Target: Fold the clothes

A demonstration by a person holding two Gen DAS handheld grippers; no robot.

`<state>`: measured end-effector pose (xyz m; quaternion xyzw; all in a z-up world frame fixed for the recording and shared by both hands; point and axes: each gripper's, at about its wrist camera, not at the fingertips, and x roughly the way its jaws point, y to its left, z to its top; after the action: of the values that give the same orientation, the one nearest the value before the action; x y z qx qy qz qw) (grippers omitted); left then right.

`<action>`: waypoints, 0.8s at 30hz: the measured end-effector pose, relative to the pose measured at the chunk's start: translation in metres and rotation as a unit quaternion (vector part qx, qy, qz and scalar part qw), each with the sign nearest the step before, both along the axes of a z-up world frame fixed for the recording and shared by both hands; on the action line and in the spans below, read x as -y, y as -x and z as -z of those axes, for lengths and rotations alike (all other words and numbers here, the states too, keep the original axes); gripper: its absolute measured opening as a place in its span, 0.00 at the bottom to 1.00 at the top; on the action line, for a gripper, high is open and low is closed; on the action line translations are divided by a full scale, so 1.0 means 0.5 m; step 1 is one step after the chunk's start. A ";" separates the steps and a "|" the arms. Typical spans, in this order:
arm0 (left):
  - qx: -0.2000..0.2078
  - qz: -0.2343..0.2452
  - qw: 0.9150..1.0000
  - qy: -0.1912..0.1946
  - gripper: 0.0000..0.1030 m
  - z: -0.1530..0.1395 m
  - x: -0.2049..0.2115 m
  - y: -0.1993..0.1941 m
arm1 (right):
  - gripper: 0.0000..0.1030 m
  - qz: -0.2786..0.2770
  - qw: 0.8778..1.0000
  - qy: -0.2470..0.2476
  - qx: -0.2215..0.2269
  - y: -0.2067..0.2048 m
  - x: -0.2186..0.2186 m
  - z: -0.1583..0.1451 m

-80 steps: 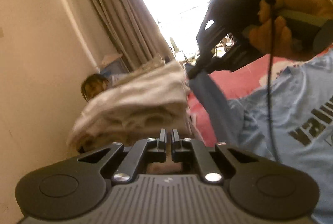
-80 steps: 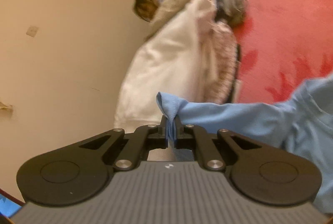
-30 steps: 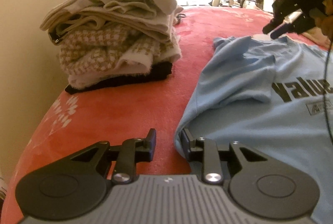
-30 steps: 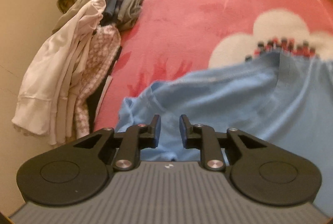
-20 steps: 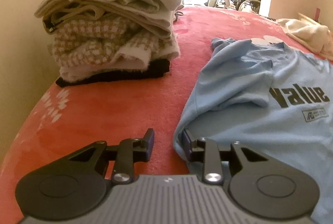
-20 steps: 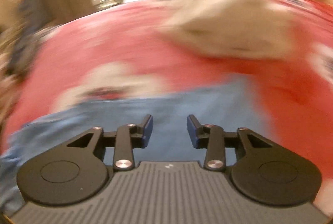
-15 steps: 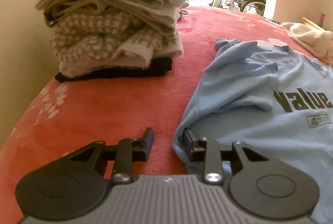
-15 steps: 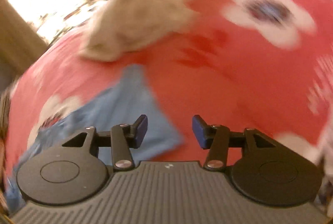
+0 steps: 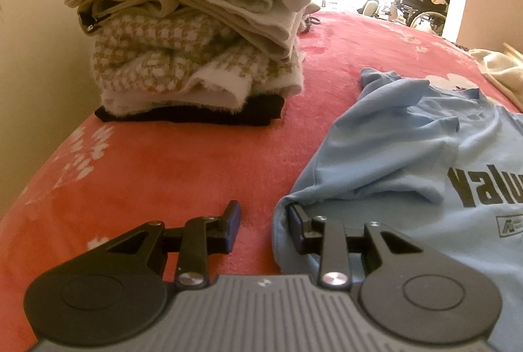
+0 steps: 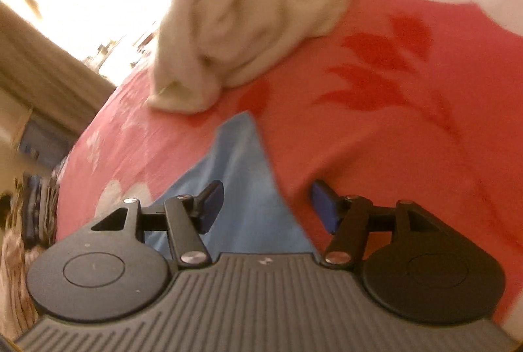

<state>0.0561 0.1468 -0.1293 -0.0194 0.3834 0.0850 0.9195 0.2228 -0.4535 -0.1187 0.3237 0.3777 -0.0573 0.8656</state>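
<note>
A light blue T-shirt (image 9: 408,156) with dark lettering lies flat on the red floral blanket (image 9: 170,162), its left sleeve folded in over the chest. My left gripper (image 9: 263,221) is open and low at the shirt's near left edge. The fabric edge wraps around the right finger (image 9: 295,223), and no pad presses on it. In the right wrist view, a corner of the same blue shirt (image 10: 242,162) lies under and between the fingers of my right gripper (image 10: 266,205). Its jaws are opening, with the pads well clear of the cloth.
A tall stack of folded clothes (image 9: 196,51) stands at the back left by the wall. A crumpled cream garment (image 10: 248,25) lies on the blanket (image 10: 408,97) just beyond the shirt's corner. The window and curtains are behind it.
The shirt was held up in the air and now lies flat. The right gripper let go of the left sleeve, swung across to the shirt's other side and widened its jaws. The left gripper barely moved.
</note>
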 end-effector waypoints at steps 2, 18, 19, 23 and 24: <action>0.005 -0.004 1.000 -0.003 0.30 0.000 0.004 -0.001 | 0.50 -0.055 0.998 0.008 0.000 -0.011 -0.025 -0.004; 0.019 0.003 0.999 0.042 0.07 -0.021 0.098 -0.053 | 0.01 -0.002 0.972 0.237 0.007 -0.018 -0.011 -0.099; 0.019 0.007 0.999 0.040 0.07 -0.020 0.106 -0.059 | 0.01 0.012 0.972 0.236 0.008 -0.016 0.011 -0.102; 0.012 0.012 0.999 0.030 0.09 -0.011 0.115 -0.071 | 0.00 0.041 0.972 0.233 -0.007 -0.004 0.067 -0.081; 0.011 0.017 0.999 0.028 0.11 -0.012 0.111 -0.070 | 0.01 0.041 0.975 0.217 -0.007 0.004 0.077 -0.072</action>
<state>0.0911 0.0911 -0.1234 -0.0399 0.3753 0.0583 0.9242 0.2209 -0.4921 -0.0826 0.1429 0.3485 -0.1753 0.9096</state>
